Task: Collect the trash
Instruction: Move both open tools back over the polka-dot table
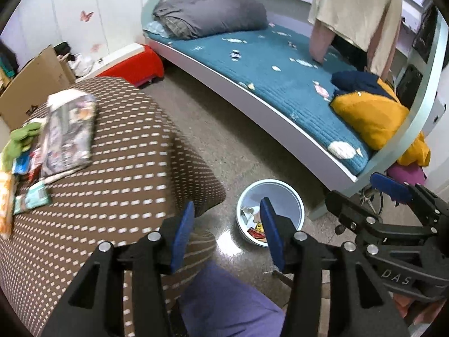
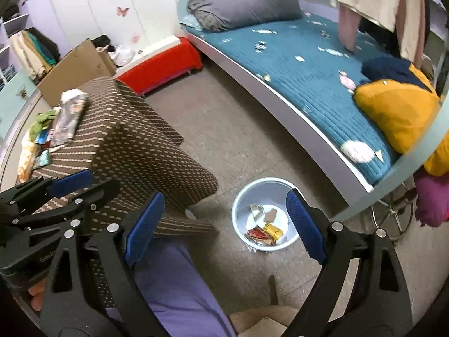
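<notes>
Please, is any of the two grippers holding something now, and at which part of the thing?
Nothing is held. The left gripper and the right gripper both stand open with empty jaws above the trash bin.

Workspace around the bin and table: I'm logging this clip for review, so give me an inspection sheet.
Surface: table with brown dotted cloth; speckled floor.
Job's things: wrappers and packets piled at the table's far edge; white bin on the floor, wrappers inside.
Clutter: cardboard box, red stool, yellow and navy cushion on the bed.
Grippers: left gripper open, empty; right gripper wide open, empty.
Cables: nothing seen.
Surroundings: bed with blue quilt, grey bedding roll, hanging clothes, butterfly wall stickers.
</notes>
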Tool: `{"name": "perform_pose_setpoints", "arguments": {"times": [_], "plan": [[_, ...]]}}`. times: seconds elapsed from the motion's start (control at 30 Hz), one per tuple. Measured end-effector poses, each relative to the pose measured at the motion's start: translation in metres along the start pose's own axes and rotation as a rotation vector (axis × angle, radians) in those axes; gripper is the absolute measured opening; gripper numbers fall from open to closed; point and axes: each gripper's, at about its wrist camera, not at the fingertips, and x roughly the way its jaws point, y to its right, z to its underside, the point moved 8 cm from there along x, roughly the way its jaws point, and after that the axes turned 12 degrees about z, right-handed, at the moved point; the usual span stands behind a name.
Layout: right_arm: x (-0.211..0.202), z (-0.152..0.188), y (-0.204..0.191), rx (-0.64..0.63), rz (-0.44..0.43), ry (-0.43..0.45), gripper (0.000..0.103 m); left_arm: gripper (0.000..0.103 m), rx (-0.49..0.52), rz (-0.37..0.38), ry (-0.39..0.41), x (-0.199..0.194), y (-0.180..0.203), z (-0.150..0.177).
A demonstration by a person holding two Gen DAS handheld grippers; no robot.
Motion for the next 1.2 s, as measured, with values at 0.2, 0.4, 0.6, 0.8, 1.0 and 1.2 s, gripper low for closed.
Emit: {"name": "perform_pose_setpoints", "arguments": {"times": [0.2, 0.4, 0.6, 0.8, 1.0, 1.2], "plan": [[-0.020, -0.007, -0.039, -0.058, -0.060, 0.042, 0.087, 0.053, -0.065, -0.027, 0.065, -0.033, -0.031, 0.003], [-0.033, -0.014, -0.083, -0.137, -0.121, 0.073, 0.088, 0.054, -0.139, -0.063, 0.110, -0.061, -0.068, 0.013], [-0.045, -0.019, -0.133, -0.225, -0.186, 0.102, 0.088, 0.057, -0.218, -0.125, 0.150, -0.089, -0.110, 0.026], [-0.056, -0.018, -0.186, -0.315, -0.249, 0.117, 0.088, 0.060, -0.301, -0.175, 0.187, -0.117, -0.150, 0.043], [-0.064, -0.010, -0.237, -0.403, -0.315, 0.122, 0.088, 0.065, -0.384, -0.231, 0.214, -0.143, -0.186, 0.067], [-0.067, 0.000, -0.284, -0.497, -0.374, 0.121, 0.088, 0.068, -0.470, -0.285, 0.234, -0.166, -0.222, 0.092]]}}
